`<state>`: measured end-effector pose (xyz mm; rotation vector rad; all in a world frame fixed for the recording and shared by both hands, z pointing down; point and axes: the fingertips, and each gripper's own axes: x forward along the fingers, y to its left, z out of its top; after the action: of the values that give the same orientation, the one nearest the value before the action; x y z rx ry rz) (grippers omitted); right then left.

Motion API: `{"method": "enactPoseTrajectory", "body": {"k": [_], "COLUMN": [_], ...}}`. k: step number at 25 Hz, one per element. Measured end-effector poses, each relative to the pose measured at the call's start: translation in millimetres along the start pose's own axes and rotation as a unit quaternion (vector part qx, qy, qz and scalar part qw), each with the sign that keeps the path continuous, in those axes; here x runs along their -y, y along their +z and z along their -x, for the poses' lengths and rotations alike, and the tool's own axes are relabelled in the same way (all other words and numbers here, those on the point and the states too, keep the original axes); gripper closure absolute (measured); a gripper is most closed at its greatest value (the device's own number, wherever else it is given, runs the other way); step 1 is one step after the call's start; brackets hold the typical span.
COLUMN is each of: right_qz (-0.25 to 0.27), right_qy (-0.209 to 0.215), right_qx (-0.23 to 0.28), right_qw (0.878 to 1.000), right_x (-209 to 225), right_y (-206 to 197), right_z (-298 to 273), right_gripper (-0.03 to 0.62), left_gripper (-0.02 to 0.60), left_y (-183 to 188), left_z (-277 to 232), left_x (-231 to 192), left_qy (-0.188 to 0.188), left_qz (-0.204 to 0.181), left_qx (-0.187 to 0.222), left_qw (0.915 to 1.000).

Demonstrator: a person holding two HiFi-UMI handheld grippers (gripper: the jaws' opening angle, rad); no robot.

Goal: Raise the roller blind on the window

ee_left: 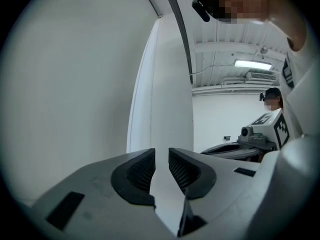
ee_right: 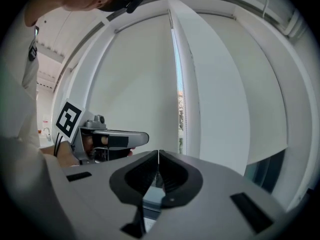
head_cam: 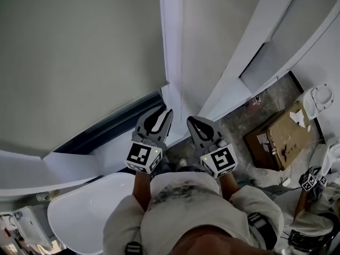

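Note:
The pale grey roller blind (head_cam: 79,52) hangs down over the left window pane, with a dark strip of glass (head_cam: 111,127) showing under its lower edge. A second blind (head_cam: 223,31) covers the pane right of the white post (head_cam: 171,36). My left gripper (head_cam: 159,122) is level in front of the post with its jaws open; between them (ee_left: 161,164) only the post (ee_left: 170,94) shows. Two thin cords (ee_left: 132,124) run down beside the post. My right gripper (head_cam: 199,127) is close beside it, its jaws (ee_right: 158,154) shut tip to tip with nothing seen between them.
A white tub (head_cam: 79,211) stands below the left window. On the floor at the right are a cardboard box (head_cam: 281,137) and a white toilet (head_cam: 319,100). Another person with a marker cube (head_cam: 311,180) is at the far right.

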<state>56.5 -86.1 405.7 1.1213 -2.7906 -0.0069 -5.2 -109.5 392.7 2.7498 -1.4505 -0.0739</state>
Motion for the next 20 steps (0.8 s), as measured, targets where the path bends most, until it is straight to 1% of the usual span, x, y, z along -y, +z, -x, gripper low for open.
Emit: {"method": "enactPoseTrajectory", "body": {"k": [11, 16, 20], "right_qz": [-0.001, -0.001, 0.004], "right_qy": [-0.031, -0.043, -0.048], "right_qx": [-0.021, -0.013, -0.008], "right_qw": [0.999, 0.999, 0.999], "right_x": [11, 13, 12], "right_y": [-6, -1, 2], "right_z": [-13, -15, -11], "right_gripper": [0.531, 0.531, 0.531], "left_gripper": [0.495, 0.479, 0.464], "left_y": [12, 18, 20], "left_z": [-46, -62, -73], "left_x": [-22, -25, -28], "left_qy": [-0.044, -0.061, -0.064], "left_qz": [0.012, 0.013, 0.01], "left_qx": [0.018, 0.025, 0.024], "left_qw": [0.9988, 0.9977, 0.9976]}}
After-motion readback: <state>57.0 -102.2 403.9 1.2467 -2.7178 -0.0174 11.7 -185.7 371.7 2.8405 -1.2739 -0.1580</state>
